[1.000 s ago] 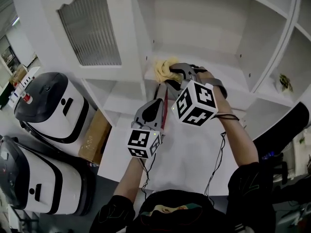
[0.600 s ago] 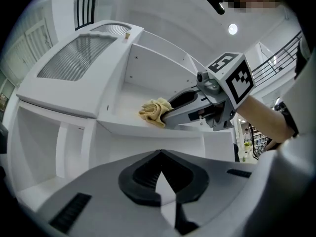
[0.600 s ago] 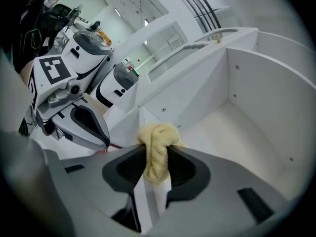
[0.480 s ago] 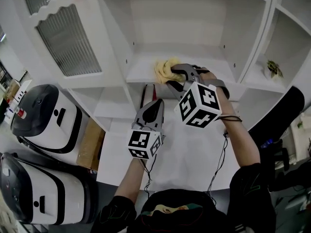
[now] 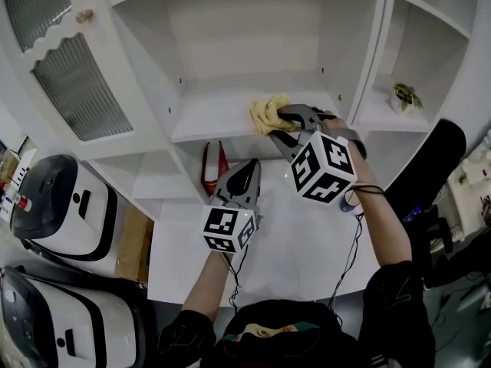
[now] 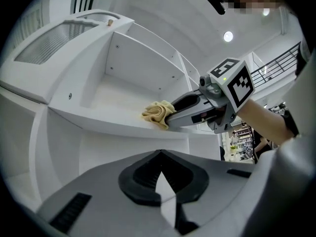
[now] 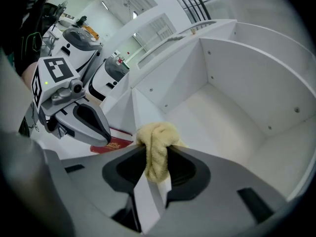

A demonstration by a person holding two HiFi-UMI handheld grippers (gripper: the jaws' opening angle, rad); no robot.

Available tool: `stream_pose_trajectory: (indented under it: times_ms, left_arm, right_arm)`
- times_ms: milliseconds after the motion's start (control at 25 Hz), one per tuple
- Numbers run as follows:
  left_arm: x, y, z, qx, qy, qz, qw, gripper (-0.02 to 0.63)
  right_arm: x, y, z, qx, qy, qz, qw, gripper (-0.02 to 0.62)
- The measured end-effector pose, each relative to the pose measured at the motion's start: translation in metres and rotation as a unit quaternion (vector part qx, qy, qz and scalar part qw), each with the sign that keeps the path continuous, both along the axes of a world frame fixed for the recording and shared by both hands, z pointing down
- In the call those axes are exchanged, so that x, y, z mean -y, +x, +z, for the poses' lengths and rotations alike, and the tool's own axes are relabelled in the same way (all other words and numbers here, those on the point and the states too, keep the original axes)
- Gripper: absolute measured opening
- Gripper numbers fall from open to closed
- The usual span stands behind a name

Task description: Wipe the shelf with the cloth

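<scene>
A crumpled yellow cloth (image 5: pixel 268 113) rests on the white shelf (image 5: pixel 207 113) near its front edge, pinched between the jaws of my right gripper (image 5: pixel 279 123). The right gripper view shows the cloth (image 7: pixel 157 144) bunched between the shut jaws, over the shelf (image 7: pixel 212 117). In the left gripper view the cloth (image 6: pixel 157 113) lies on the shelf (image 6: pixel 98 107) with the right gripper (image 6: pixel 170 118) on it. My left gripper (image 5: pixel 244 173) hangs below the shelf's front edge, jaws shut with nothing in them.
A red book (image 5: pixel 212 167) lies in the compartment under the shelf. A small plant (image 5: pixel 403 94) stands in the right-hand compartment. An open cabinet door (image 5: pixel 65 75) with ribbed glass hangs at the left. Two black-and-white machines (image 5: pixel 54 205) stand on the floor at left.
The view has shifted, so the shelf and cloth now sit further right and lower in the picture. The right gripper still holds the cloth near the shelf's front edge; the left gripper keeps its place.
</scene>
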State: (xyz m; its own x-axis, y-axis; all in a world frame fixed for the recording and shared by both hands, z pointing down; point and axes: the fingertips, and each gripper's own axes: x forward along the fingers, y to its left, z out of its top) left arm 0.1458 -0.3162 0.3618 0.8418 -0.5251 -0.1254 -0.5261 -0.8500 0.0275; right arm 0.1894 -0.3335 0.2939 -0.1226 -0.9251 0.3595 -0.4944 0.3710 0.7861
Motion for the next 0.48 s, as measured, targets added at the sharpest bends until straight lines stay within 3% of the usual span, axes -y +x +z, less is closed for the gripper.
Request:
stream_pose_trajectory:
  times_ms: [480]
  left_arm:
    - [-0.028,0.045,-0.001,0.005,0.001,0.047,0.9989,-0.002]
  right_arm:
    - [-0.031,0.074,0.002,0.007,0.011,0.084,0.996,0.127]
